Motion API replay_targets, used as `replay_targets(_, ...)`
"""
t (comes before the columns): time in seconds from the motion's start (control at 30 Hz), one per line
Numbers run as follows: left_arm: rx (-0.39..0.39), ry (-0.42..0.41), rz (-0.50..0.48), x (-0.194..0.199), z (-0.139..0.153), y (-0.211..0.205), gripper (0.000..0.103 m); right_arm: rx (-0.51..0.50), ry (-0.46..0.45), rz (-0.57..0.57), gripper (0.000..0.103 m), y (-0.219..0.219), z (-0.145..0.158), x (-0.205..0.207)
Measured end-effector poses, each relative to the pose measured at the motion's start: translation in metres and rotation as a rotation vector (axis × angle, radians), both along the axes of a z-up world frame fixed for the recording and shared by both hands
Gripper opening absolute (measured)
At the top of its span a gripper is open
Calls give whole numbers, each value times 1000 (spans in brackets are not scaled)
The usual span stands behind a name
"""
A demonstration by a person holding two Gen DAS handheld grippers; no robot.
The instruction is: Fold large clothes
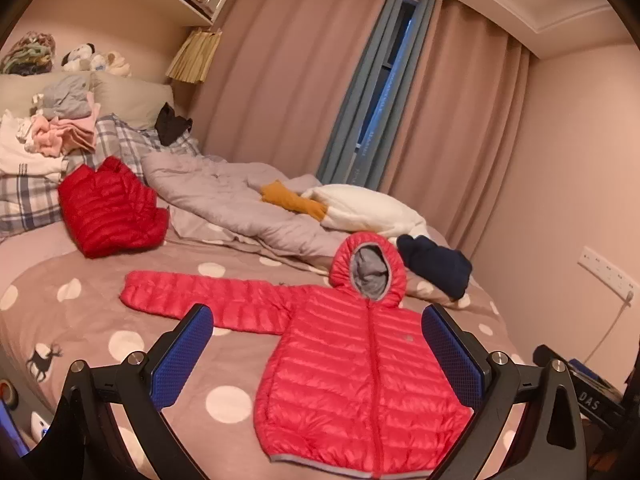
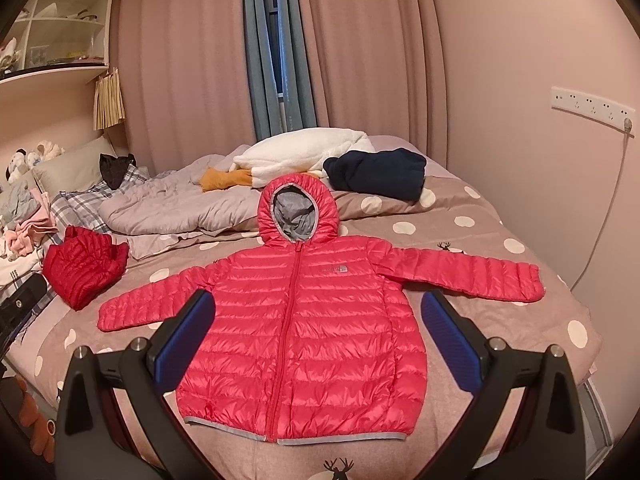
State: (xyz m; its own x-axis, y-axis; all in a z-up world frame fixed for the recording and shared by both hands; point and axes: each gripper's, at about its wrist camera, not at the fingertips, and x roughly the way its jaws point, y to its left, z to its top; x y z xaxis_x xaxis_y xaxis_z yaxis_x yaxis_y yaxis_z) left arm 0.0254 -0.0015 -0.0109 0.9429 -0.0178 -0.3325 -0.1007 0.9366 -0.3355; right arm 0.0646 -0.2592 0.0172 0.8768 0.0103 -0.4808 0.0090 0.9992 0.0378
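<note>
Both grippers, left gripper [image 1: 316, 344] and right gripper [image 2: 316, 328], hover with jaws wide apart, holding nothing, above the pink-red quilted hooded puffer jacket [image 2: 304, 328] spread face-up on the polka-dot bed [image 2: 500, 320]. Folding appears not yet begun; the next move likely calls for pinching a sleeve [image 2: 464, 272] and drawing it across the torso.

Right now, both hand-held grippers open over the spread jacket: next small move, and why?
Probably lower the left hand-held gripper onto the left sleeve and pinch its cuff. The pink jacket lies flat, zipped, sleeves spread, and neither the left nor the right hand-held gripper holds fabric, so folding a sleeve inward comes first.
</note>
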Motion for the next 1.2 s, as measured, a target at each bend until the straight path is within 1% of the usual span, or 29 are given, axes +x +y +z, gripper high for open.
replay_targets(0.37,-9,10,19,0,1,3,103,1,8,8,103,4,-2,6)
replay_targets(1.07,-15,33,47,4,-2,12,103,-5,-2,16,103,3,1,0)
replay_targets(1.2,1,31,39,5,-1,11,103,12,-5,14,103,4,-2,2)
